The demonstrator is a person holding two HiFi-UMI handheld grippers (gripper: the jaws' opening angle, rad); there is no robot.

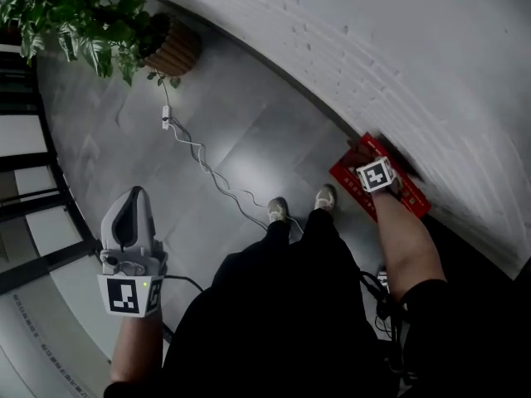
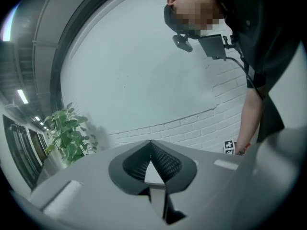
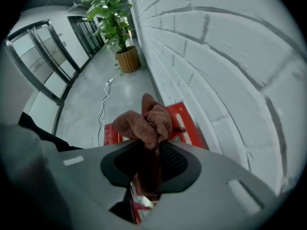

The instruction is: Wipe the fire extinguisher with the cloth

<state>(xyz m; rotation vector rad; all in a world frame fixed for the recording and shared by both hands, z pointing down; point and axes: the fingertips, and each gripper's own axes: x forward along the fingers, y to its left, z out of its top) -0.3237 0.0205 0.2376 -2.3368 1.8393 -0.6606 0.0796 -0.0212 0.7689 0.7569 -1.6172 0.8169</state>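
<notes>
A brown cloth is bunched between the jaws of my right gripper, which is shut on it and points steeply down. Under it, at the foot of the white brick wall, lies the red fire extinguisher box with white print. In the head view the right gripper's marker cube hangs over that red box and hides the jaws and the cloth. My left gripper is off at the lower left, far from the box. Its jaws meet at the tips with nothing between them.
A potted plant in a ribbed brown pot stands by the wall at the far end. A white cable with a plug runs across the grey floor toward the person's shoes. Glass doors line the left side.
</notes>
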